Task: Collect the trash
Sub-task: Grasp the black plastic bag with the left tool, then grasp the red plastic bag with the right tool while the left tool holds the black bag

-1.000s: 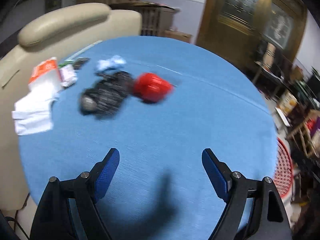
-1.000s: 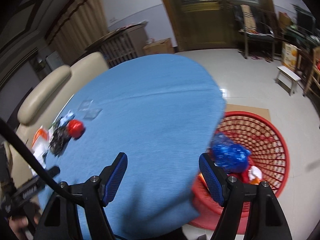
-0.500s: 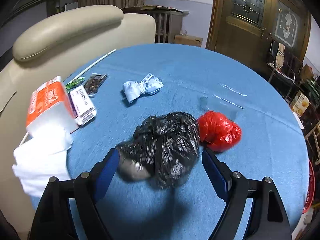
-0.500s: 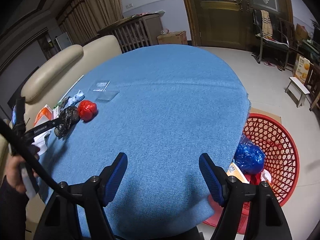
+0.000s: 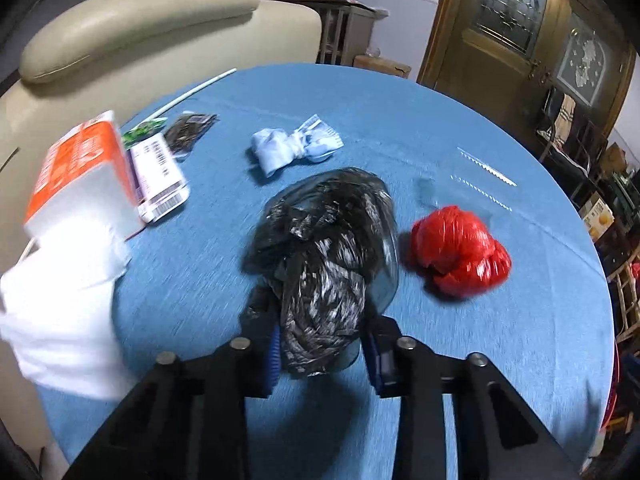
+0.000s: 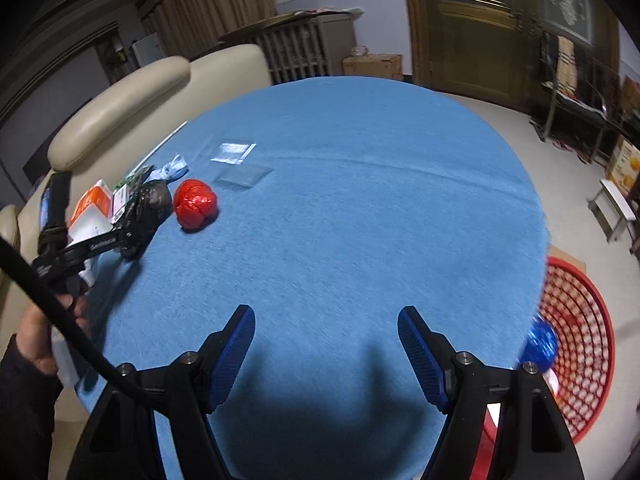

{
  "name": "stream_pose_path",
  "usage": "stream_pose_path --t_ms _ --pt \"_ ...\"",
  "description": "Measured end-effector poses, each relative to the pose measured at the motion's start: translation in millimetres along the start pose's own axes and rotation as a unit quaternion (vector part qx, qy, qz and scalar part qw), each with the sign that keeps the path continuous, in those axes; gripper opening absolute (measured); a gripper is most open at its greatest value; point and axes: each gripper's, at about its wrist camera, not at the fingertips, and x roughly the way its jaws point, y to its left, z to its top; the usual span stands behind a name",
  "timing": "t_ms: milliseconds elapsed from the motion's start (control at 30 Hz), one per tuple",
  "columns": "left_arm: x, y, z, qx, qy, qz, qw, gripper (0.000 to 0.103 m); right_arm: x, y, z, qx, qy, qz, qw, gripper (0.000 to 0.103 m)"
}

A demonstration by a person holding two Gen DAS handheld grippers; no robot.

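Closing on the black bag (image 5: 324,264), the left tool (image 5: 320,354) has its blue pads against the near end of the crinkled bundle at the lower middle of the left wrist view, and the film there looks squeezed narrow between them, so I read this as a pinch just taking hold. The bag's long axis runs from the tool up toward the frame's centre, roughly in line with the fingers, which suits a lift without much twisting. It is thin, glossy plastic, knotted and lumpy, likely to sag and swing once off the tabletop (image 5: 500,340).

Just right of it, close but apart, sits a red bag (image 5: 460,252), shiny and balled tight. Above lies a pale blue crumpled mask (image 5: 296,148), and to the upper left an orange and white carton (image 5: 80,176), a barcoded packet (image 5: 160,180) and soft white tissue (image 5: 60,308). Two clear flat wrappers (image 6: 236,164) lie further out on the woven blue cloth.

The right tool (image 6: 326,344) hangs spread and empty over bare cloth at the bottom of its own view, well apart from the pile at the left of that frame. The red mesh basket (image 6: 580,340), on the floor at the lower right edge, already holds a blue bag (image 6: 540,338); it lies on the right tool's side, so the left hand's load has the longer way to travel.
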Motion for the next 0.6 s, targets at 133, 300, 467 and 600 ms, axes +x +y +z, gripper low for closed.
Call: stream_pose_path --t_ms 133,300,467,600 --pt "-19 5 -24 -0.018 -0.002 0.002 0.9998 0.034 22 27 22 -0.029 0.003 0.023 0.999 0.077" --pt "-36 11 -41 -0.035 0.001 -0.002 0.9994 0.033 60 80 61 -0.073 0.002 0.069 0.995 0.077" --pt "-40 16 -45 -0.038 0.007 0.009 0.9992 0.033 101 126 90 -0.112 0.001 0.093 0.989 0.077" --pt "-36 18 -43 -0.048 0.012 0.023 0.9985 0.072 144 149 98 -0.131 0.022 0.085 0.987 0.077"
